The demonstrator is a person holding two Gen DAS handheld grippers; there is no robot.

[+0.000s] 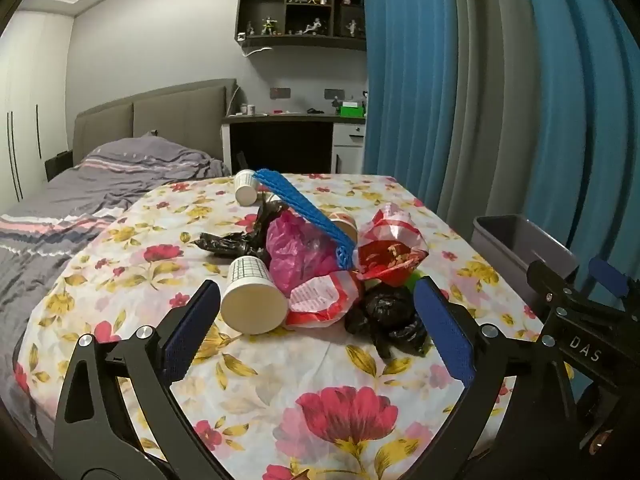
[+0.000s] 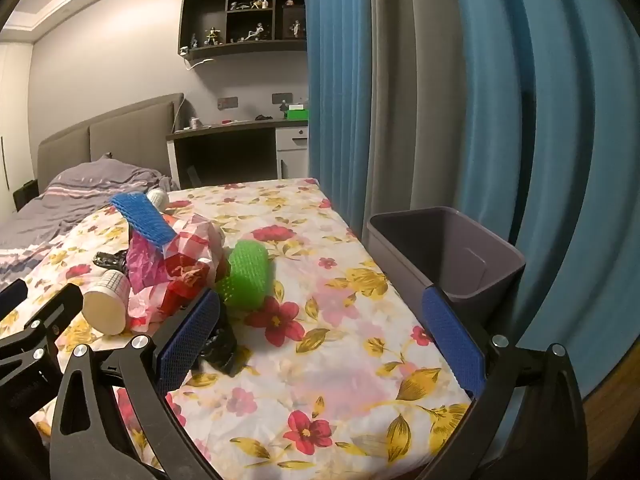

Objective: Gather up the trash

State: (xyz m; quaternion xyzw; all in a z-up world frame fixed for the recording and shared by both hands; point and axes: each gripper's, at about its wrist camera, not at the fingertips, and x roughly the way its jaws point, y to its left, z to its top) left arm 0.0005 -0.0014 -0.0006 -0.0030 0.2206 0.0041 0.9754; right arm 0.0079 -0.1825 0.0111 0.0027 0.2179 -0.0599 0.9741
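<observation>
A trash pile lies on the floral tablecloth [image 1: 280, 380]. It holds a white paper cup on its side [image 1: 252, 300], a pink bag [image 1: 300, 252], red-white wrappers [image 1: 390, 244], a black bag [image 1: 386, 316], a blue foam net [image 1: 304, 216] and a second cup [image 1: 245, 186]. My left gripper [image 1: 316, 328] is open and empty, its jaws on either side of the near cup and black bag. In the right wrist view a green foam net [image 2: 248, 272] lies beside the pile. My right gripper [image 2: 320, 336] is open and empty above the cloth, near the grey bin [image 2: 444, 256].
The grey bin [image 1: 516, 244] stands off the table's right edge against blue and grey curtains [image 1: 480, 100]. A bed [image 1: 80, 200] lies to the left. A desk [image 1: 296, 136] and a wall shelf stand behind the table.
</observation>
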